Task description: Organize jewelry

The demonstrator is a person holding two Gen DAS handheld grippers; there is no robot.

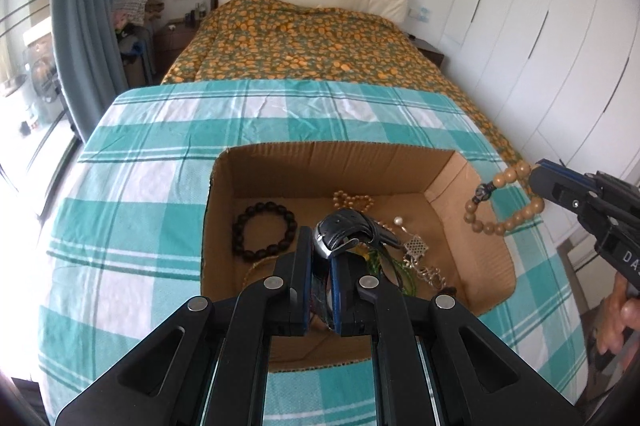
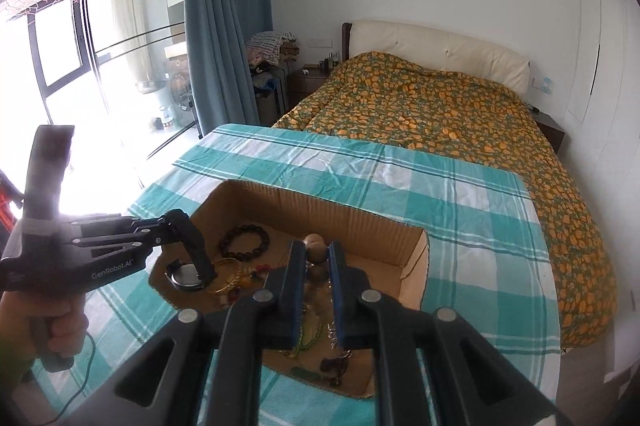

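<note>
An open cardboard box [image 1: 340, 151] stands on a teal checked cloth. My left gripper [image 1: 320, 250] is shut on a black watch [image 1: 340, 226], held above the box. The right wrist view shows that gripper [image 2: 205, 272] at the left with the watch [image 2: 185, 276] hanging from it. My right gripper [image 2: 317, 251] is shut on a tan wooden bead bracelet [image 2: 313, 241]. From the left wrist view, the right gripper [image 1: 535, 179] holds the bracelet [image 1: 505, 224] over the box's right wall. A black bead bracelet [image 1: 264, 231], a pale bead loop [image 1: 353, 201], chains and cords lie inside.
The checked cloth [image 1: 160, 186] covers the surface on all sides of the box [image 2: 416, 258]. A bed with an orange-patterned cover [image 1: 304, 38] lies beyond. White wardrobe doors [image 1: 540, 26] stand to the right, a blue curtain [image 2: 224, 26] and a window to the left.
</note>
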